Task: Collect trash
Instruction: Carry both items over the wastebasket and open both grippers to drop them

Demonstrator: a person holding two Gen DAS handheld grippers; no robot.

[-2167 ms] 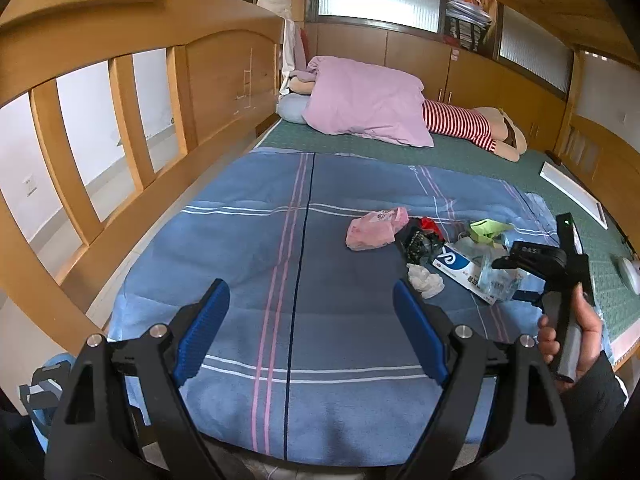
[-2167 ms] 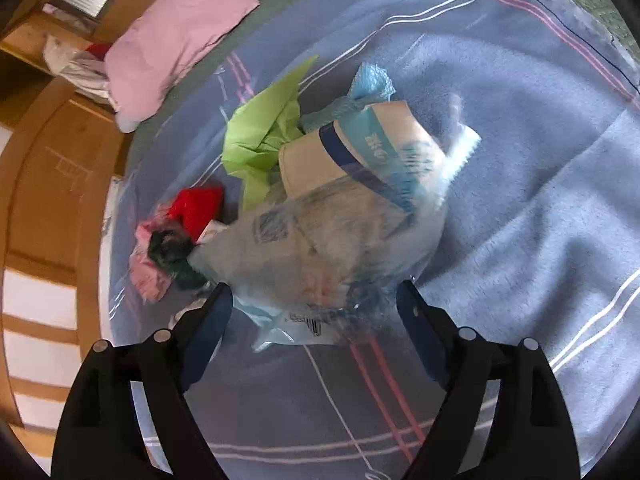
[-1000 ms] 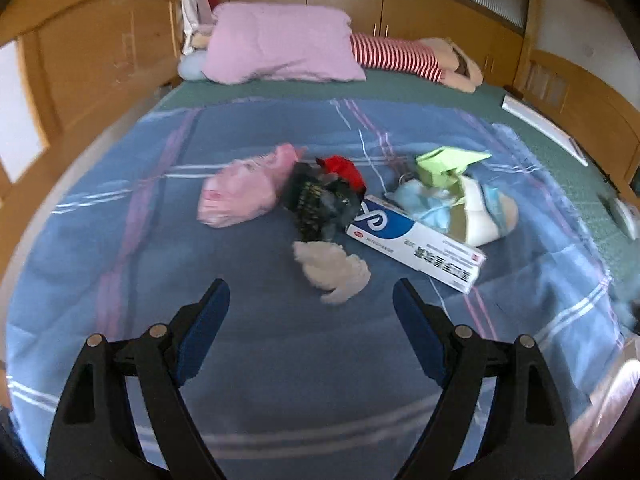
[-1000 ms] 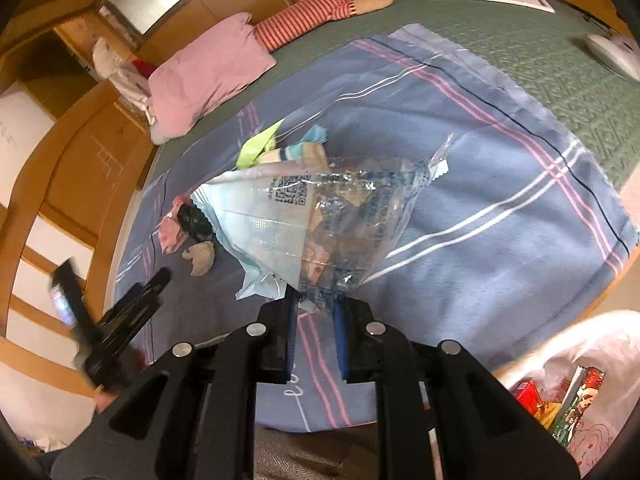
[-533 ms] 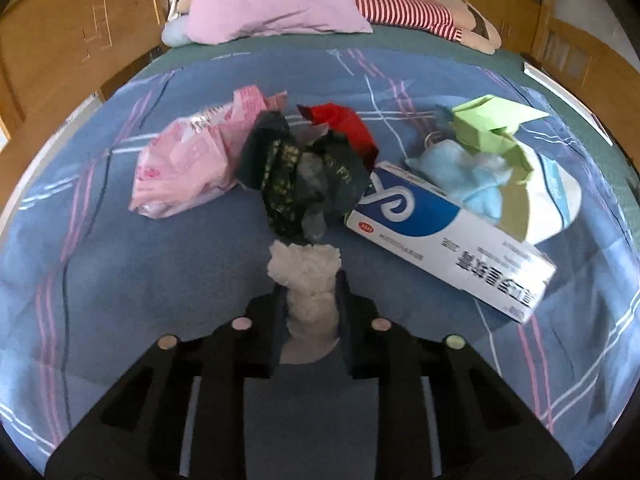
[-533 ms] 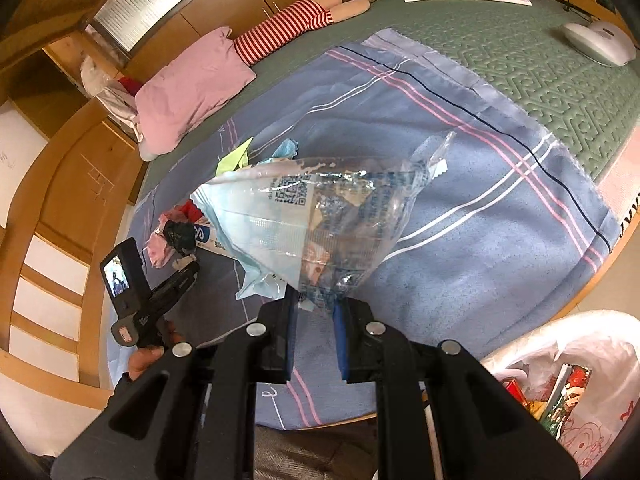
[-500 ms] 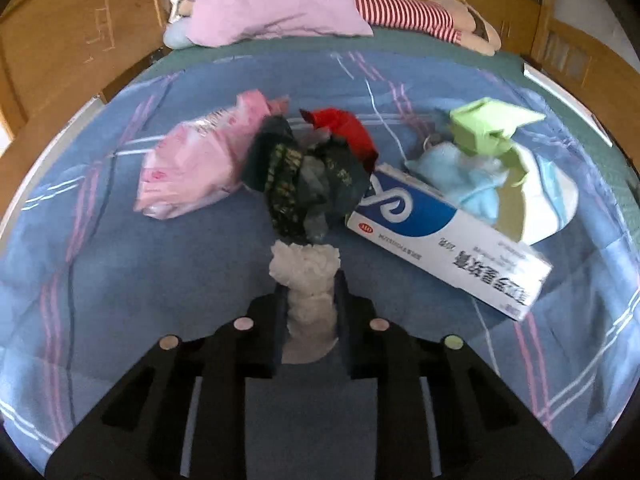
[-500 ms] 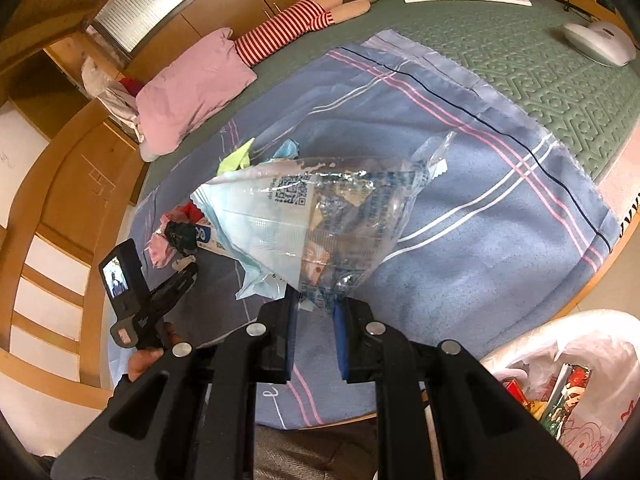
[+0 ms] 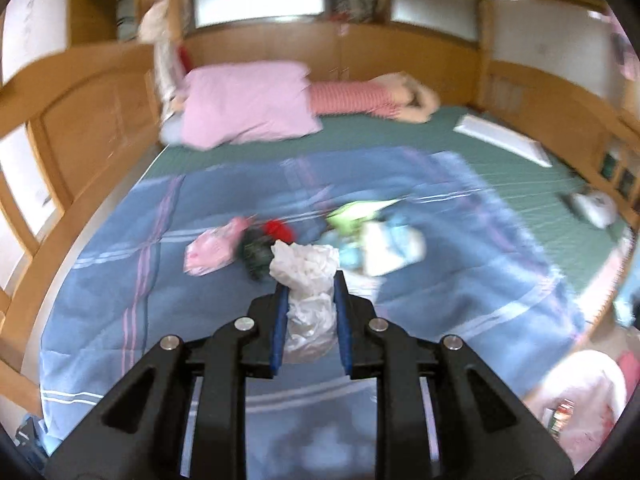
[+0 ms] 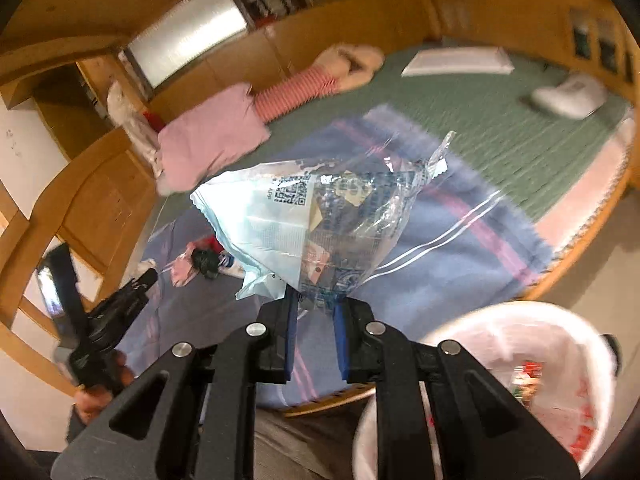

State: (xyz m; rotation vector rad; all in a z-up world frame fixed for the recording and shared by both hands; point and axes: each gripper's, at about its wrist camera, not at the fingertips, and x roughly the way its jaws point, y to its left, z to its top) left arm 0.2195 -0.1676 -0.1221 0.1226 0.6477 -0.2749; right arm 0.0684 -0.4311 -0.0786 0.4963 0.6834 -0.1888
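— Where does the left wrist view look from?
— From behind the left hand-held gripper (image 9: pixel 308 280), angled down over the near edge of the bed (image 9: pixel 500 168) toward its far edge, where the pink pillow (image 9: pixel 244 104) lies. Blurred.
— And the right wrist view?
— From behind the right hand-held gripper (image 10: pixel 314 302), off the bed's near right corner, facing across the blue blanket (image 10: pixel 460 256) to the far left corner.
— What do they share?
— Blanket, pillow, the scattered trash pile (image 9: pixel 280 240), and the white-lined bin (image 10: pixel 520 344) at the near edge.

Blue blanket (image 9: pixel 120 280) bare leftward — trash pile (image 9: pixel 304 236), perhaps loose, blocks centre.
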